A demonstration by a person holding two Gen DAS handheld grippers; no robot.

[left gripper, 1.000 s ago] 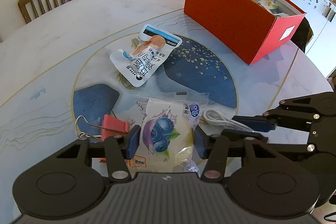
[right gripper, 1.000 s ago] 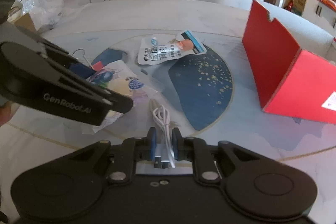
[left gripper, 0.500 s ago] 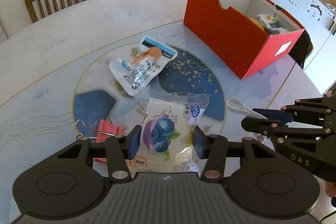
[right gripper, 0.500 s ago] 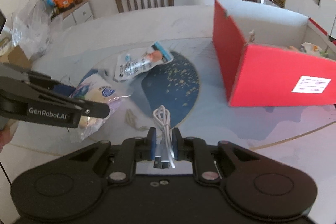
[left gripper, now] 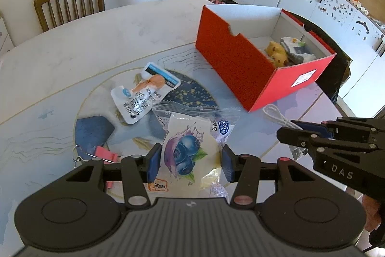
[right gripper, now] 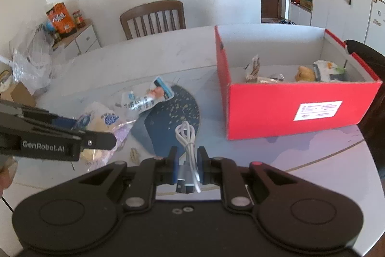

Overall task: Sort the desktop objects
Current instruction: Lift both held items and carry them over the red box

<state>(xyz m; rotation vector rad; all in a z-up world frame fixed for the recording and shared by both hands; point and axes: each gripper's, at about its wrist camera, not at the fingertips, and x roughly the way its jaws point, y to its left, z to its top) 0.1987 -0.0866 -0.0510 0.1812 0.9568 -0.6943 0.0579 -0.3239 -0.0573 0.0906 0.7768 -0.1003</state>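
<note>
**Both grippers hold an object above the table**

The left gripper [left gripper: 190, 161] has its two blue pads against the sides of a blueberry snack packet [left gripper: 192, 151], so it is gripping the packet. The packet sits between the fingers, with its clear sealed edge pointing away from the camera.

The right gripper [right gripper: 188, 161] is closed tightly on a coiled white USB cable [right gripper: 186, 139]. The metal plug [right gripper: 184, 181] hangs at the near end, and the loops stick out in front of the fingers.

On the round marble table [left gripper: 72, 52] a white sachet with blue and orange print [left gripper: 144, 93] lies flat near the middle. A pink binder clip [left gripper: 104, 155] lies just beside the left finger of the left gripper.

The red cardboard box [right gripper: 288, 107] stands open at the far right side of the table. Inside it are some small items, among them a yellow toy [left gripper: 276, 53] and a few wrappers. A wooden chair [right gripper: 152, 17] stands behind the table.
</note>
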